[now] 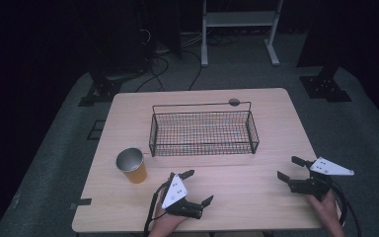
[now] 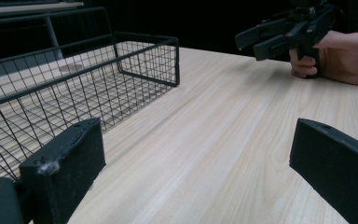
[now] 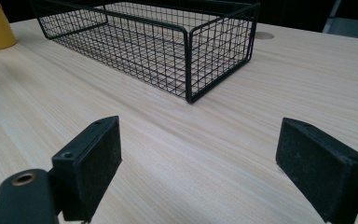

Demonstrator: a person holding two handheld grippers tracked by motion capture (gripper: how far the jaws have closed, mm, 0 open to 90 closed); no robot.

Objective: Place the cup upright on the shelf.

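A dark room with cables on a grey floor surrounds the pale wooden worktop (image 1: 256,197), which carries a black wire-mesh basket (image 1: 203,132) at its middle and an orange paper cup with a silvery inside (image 1: 132,165) at the left of the high view, just below the basket's lower left corner. The left gripper (image 1: 197,187) rests low at the bottom centre of that view, a little right of the cup, with its jaws spread wide and nothing between them. The right gripper (image 1: 288,168) sits at the lower right, well apart from the cup and basket, its jaws also spread and empty.

The cup is light and tall, I think, so it could tip over if a jaw pushes its wall from the side instead of closing on both sides. Squeezing too hard may crush the thin paper. If it is lifted over the basket, its bottom could catch on the wire rim.
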